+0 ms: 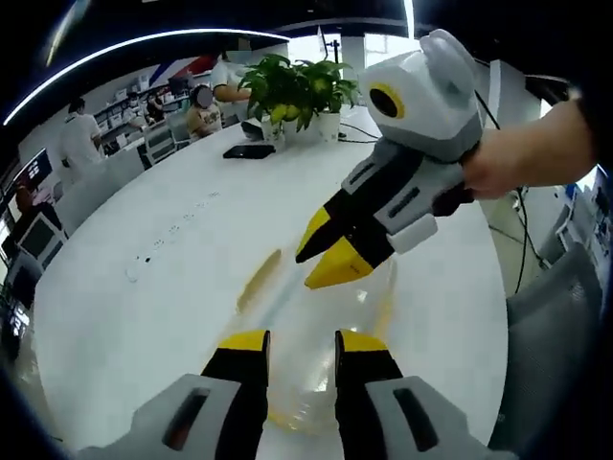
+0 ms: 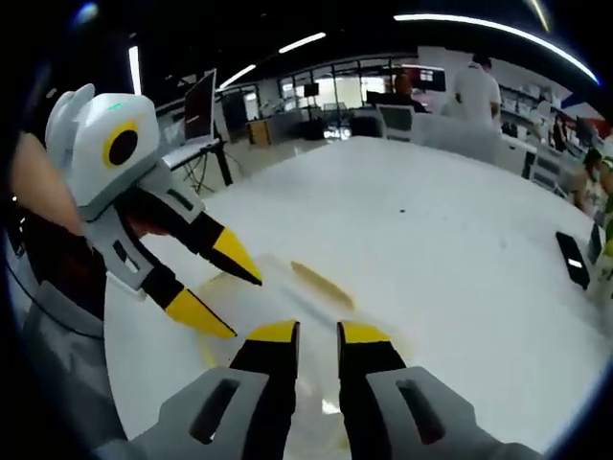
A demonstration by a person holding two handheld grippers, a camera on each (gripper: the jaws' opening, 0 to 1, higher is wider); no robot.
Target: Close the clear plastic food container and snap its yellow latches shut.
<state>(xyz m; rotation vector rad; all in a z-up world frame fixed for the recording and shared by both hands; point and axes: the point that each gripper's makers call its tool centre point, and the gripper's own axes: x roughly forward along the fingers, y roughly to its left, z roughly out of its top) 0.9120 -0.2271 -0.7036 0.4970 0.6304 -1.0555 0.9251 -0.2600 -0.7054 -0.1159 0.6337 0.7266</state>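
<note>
The clear plastic food container (image 1: 316, 326) lies on the white round table (image 1: 172, 249), blurred, just ahead of my left gripper (image 1: 303, 343). Its yellow latches show as a strip on the left (image 1: 259, 278) and another on the right (image 1: 385, 309). My left gripper is open, its jaws reaching over the container's near rim. My right gripper (image 1: 324, 259) comes in from the right, slightly open, its tips just above the container's top. In the right gripper view, my right gripper (image 2: 318, 333) hovers over the container (image 2: 287, 307), beside a yellow latch (image 2: 322, 284). The left gripper (image 2: 218, 286) stands open at the left.
Potted plants (image 1: 297, 91) and a black phone (image 1: 249, 150) sit at the table's far side; the phone (image 2: 575, 261) also lies at the right. People and chairs stand beyond the table. A hand (image 1: 517, 158) holds the right gripper.
</note>
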